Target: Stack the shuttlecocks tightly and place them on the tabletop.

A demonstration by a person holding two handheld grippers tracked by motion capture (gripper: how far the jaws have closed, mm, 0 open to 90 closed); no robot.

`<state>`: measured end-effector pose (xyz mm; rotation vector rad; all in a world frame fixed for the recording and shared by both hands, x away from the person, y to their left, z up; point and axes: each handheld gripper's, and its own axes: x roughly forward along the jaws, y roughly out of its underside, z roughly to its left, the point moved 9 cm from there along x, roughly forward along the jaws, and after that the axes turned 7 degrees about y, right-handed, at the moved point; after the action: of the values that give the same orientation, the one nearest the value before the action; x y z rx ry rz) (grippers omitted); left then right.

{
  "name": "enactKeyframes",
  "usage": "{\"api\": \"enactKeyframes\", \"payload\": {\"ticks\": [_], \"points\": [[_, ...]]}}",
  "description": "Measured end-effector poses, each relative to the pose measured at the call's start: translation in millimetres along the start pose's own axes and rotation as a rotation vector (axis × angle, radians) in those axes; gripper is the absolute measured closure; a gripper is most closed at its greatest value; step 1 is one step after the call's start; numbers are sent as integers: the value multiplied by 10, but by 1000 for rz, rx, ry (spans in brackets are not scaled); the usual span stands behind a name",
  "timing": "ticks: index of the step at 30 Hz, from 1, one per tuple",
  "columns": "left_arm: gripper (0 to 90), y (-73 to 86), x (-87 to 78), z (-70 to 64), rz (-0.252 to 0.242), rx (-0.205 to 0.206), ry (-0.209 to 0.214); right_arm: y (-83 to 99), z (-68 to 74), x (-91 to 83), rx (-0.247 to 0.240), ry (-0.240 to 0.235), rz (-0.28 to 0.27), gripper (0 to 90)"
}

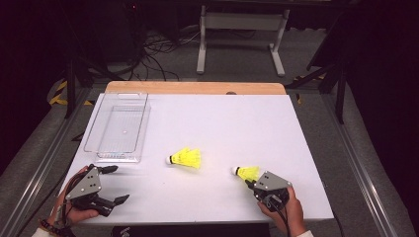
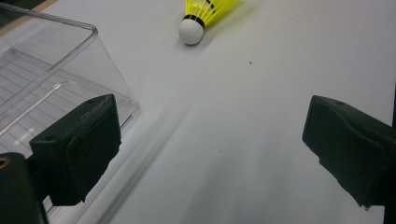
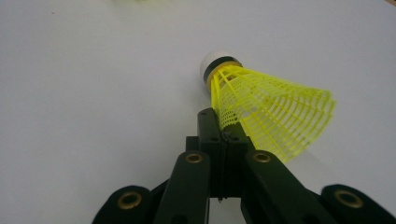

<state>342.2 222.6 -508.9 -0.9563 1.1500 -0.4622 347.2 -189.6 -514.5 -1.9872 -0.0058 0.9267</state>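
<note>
Jaws of the right gripper (image 1: 250, 184) are pressed together on the skirt of a yellow shuttlecock (image 1: 245, 172) in the high view, while the left gripper (image 1: 114, 183) stands wide apart, holding nothing.

Between the left jaws, farther ahead, lies a second shuttlecock (image 2: 200, 16), white cork toward them; a clear tray (image 2: 56, 74) sits behind one jaw.

Right gripper (image 3: 219, 126) pinches the netted yellow skirt's edge, its white, black-banded cork (image 3: 214, 63) pointing away.
</note>
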Motion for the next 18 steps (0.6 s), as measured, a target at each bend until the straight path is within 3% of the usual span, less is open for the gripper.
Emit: {"api": "enactKeyframes", "payload": {"ticks": [18], "points": [[54,-15,0,-4,0,6,1,-14,-18,-37,2,14,-19,900]]}}
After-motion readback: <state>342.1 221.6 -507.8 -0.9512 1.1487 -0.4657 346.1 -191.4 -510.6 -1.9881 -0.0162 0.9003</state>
